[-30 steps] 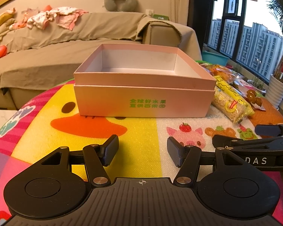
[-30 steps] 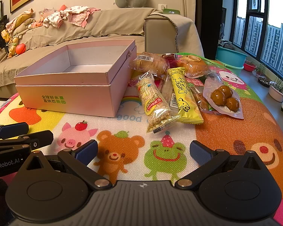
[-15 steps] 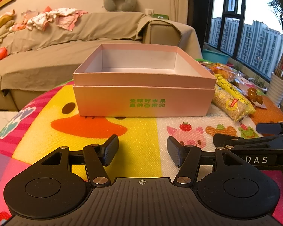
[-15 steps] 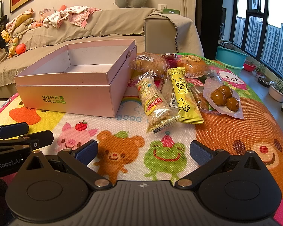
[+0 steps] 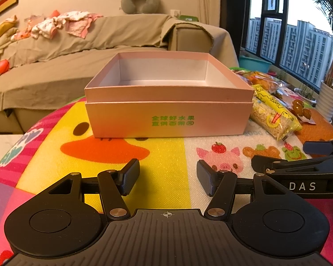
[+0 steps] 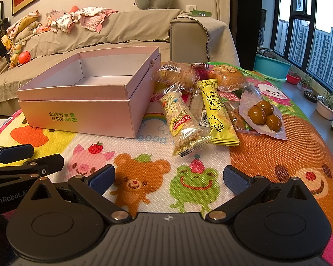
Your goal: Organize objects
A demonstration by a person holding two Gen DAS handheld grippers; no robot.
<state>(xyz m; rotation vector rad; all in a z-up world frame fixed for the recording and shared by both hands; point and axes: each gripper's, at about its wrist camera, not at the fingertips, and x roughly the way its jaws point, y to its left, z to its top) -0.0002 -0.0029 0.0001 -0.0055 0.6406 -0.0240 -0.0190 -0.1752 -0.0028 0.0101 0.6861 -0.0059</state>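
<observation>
nothing moved | left tool (image 5: 167, 177), right tool (image 6: 168, 178) wide, empty | pink box (image 5: 166, 115) ahead; snack packets (image 6: 206, 102) beyond

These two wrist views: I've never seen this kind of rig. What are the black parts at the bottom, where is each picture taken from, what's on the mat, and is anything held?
There is no robot here. A person holds a two-finger gripper in each hand, and each gripper carries a camera looking forward along its fingers, so the black parts at the bottom are the gripper itself.

One picture is from the left gripper, facing an open pink box that looks empty. The other is from the right gripper, with the same box to its left. Each gripper also shows at the edge of the other's picture.

On the cartoon mat, beside the box, lies a pile of snacks: a grain bar, a yellow packet, a wrapped bun and a pouch of brown balls.

Nothing is held: both grippers are open over the mat.
</observation>
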